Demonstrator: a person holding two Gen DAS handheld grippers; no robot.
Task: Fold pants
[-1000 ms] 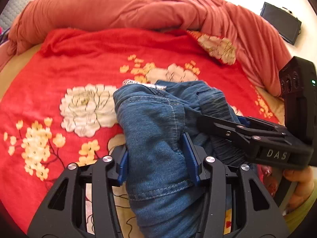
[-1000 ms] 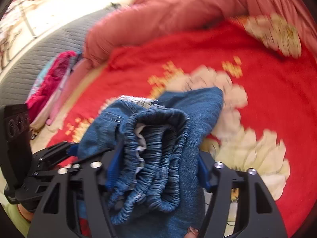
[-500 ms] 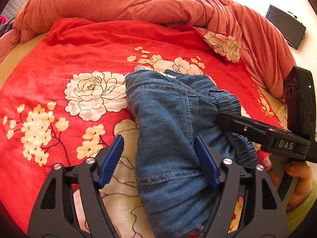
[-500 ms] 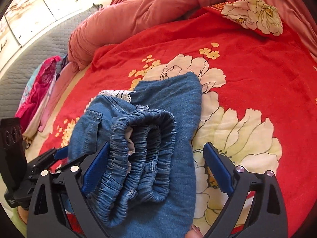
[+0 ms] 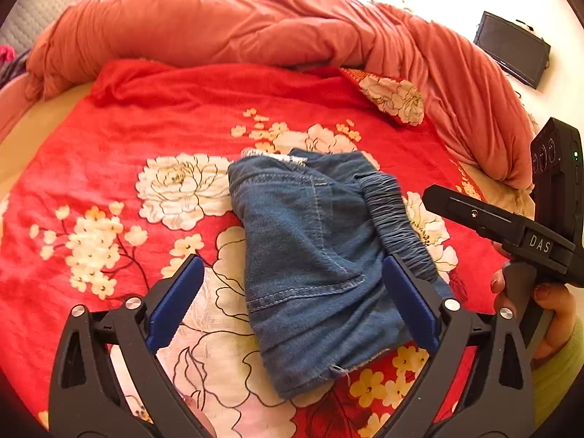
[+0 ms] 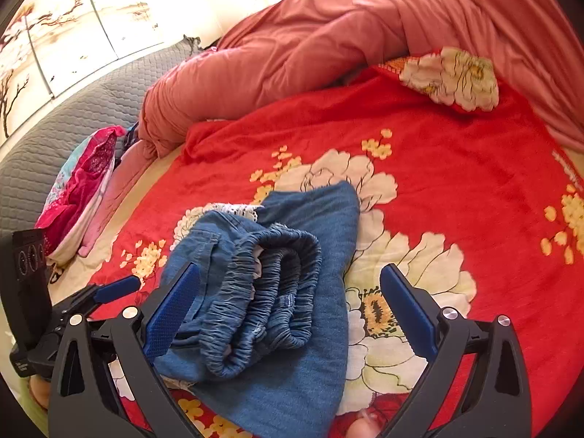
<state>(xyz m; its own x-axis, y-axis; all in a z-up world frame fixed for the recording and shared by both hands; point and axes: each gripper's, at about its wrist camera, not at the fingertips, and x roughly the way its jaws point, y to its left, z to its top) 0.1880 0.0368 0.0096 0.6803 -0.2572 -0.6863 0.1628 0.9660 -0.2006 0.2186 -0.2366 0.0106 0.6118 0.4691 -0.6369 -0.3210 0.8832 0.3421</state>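
The blue denim pants (image 5: 310,255) lie folded in a compact bundle on the red floral blanket (image 5: 146,116), their gathered elastic waistband (image 6: 270,292) doubled over on top. My left gripper (image 5: 292,266) hovers just above them with its jaws opening wide. The denim lies between the blue pads, which do not press it. My right gripper (image 6: 290,273) is likewise opening over the waistband end, with its right pad well off the fabric. One finger (image 5: 471,213) of the right gripper shows at the right of the left wrist view, held by a hand (image 5: 547,310).
A bunched salmon duvet (image 5: 255,25) runs along the far side of the bed. A pile of pink clothes (image 6: 84,182) lies at the left by a grey quilted headboard (image 6: 73,116). A dark screen (image 5: 511,49) stands at the far right.
Both grippers were shut on the pants and have spread their jaws wide, letting go. They have drawn back and up, and the bundle now rests on the blanket.
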